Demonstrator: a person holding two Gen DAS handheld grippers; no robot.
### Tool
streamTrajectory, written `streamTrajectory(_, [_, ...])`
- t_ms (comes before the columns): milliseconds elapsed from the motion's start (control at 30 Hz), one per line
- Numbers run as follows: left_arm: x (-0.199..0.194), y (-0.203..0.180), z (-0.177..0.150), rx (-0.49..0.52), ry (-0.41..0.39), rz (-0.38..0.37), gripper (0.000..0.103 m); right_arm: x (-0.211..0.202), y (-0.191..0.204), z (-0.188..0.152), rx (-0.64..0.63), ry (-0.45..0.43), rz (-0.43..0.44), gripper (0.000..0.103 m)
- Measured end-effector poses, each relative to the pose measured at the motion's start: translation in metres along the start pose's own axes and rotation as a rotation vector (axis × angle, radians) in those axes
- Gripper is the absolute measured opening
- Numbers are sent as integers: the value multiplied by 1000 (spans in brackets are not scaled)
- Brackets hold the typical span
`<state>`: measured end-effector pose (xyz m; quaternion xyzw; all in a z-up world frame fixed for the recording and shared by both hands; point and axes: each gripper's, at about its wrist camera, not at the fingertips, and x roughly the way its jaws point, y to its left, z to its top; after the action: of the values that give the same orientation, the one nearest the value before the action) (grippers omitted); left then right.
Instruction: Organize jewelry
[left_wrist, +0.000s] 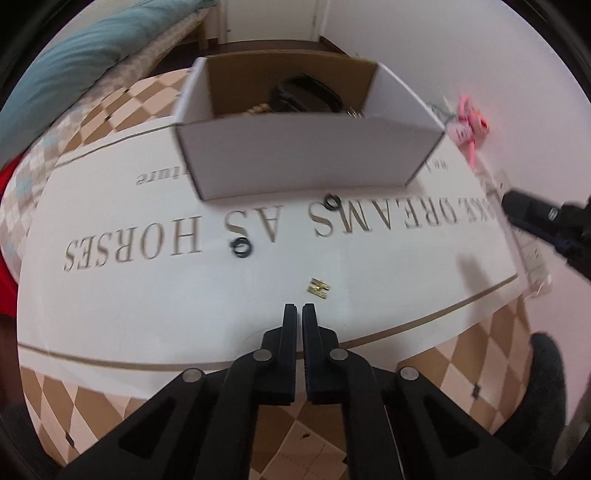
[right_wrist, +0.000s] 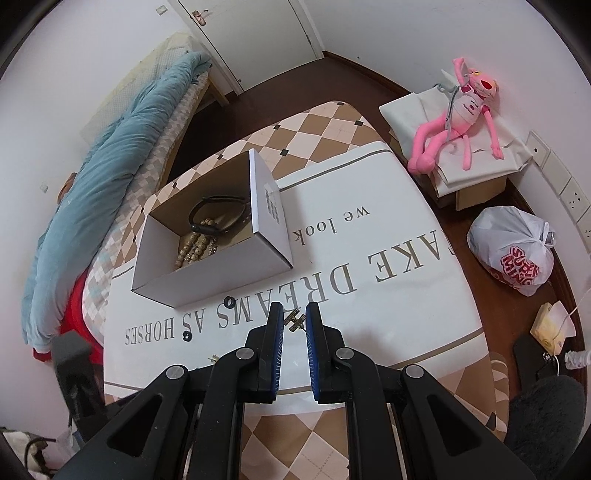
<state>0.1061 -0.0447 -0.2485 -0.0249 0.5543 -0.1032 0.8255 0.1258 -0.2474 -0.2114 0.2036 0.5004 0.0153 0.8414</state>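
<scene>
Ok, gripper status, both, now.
Left gripper: shut, holding nothing, just short of the gold earring.
Right gripper: open, nothing clamped, a gold earring seen between its fingertips.

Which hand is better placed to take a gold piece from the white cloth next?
Probably the right. The right tool is open, and a gold piece shows between its fingers. The left tool has a small gold item just ahead, but it is shut and must open first.
</scene>
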Motion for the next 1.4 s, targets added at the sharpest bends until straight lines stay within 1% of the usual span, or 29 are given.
streamTrajectory(167, [-27, 23, 4, -82, -47, -34, 0, -4, 4, 1, -3, -8, 13, 13])
streamTrajectory(233, [-34, 29, 5, -107, -55, -75, 1, -3, 6, 1, -7, -10, 18, 13])
streamTrajectory(267, [-32, 32, 7, -129, -39, -101, 3, -2, 7, 0, -7, -7, 19, 13])
streamTrajectory(300, [-27, 30, 10, -142, -23, -107, 4, -1, 8, -1, -7, -6, 19, 13])
streamTrajectory(333, [-23, 29, 12, -142, -6, -99, 4, 2, 8, -1, -4, -2, 19, 13])
streamTrajectory(367, [-18, 24, 14, -120, 10, -79, 7, 5, 8, -3, -2, 3, 18, 13])
streamTrajectory(400, [-15, 18, 14, -103, 12, -58, 11, 7, 8, -4, -3, 4, 15, 13])
streamTrajectory(433, [-12, 11, 14, -80, 9, -39, 25, 9, 8, -6, -7, 2, 9, 13])
streamTrajectory(467, [-10, 8, 14, -70, 8, -41, 43, 13, 8, -8, -12, 5, -1, 13])
streamTrajectory(500, [-6, 3, 12, -57, 10, -47, 49, 16, 6, -10, -15, 7, -8, 13])
streamTrajectory(533, [-3, -1, 11, -44, 11, -40, 52, 21, 4, -12, -13, 18, -18, 13])
streamTrajectory(667, [9, -13, 11, -6, 29, -14, 52, 35, -7, -20, -8, 52, -48, 13])
streamTrajectory(733, [16, -18, 9, 17, 40, 12, 52, 38, -11, -24, -8, 59, -60, 13])
streamTrajectory(833, [17, -26, 8, 59, 19, 44, 52, 41, -18, -28, 1, 65, -72, 13])
streamTrajectory(933, [20, -32, 9, 87, 6, 56, 51, 43, -21, -30, 7, 67, -79, 13])
streamTrajectory(1000, [22, -35, 10, 103, -6, 64, 44, 43, -23, -30, 10, 67, -80, 13])
streamTrajectory(1033, [23, -36, 10, 115, -14, 75, 34, 43, -24, -30, 12, 67, -80, 13])
streamTrajectory(1067, [23, -37, 11, 124, -15, 78, 26, 43, -24, -30, 12, 66, -82, 13])
streamTrajectory(1100, [23, -37, 12, 129, -17, 79, 21, 43, -25, -30, 13, 66, -82, 13])
streamTrajectory(1133, [23, -35, 13, 129, -18, 79, 10, 42, -25, -30, 13, 65, -82, 13])
streamTrajectory(1400, [22, -33, 13, 121, -25, 58, 10, 40, -23, -29, 5, 60, -82, 13])
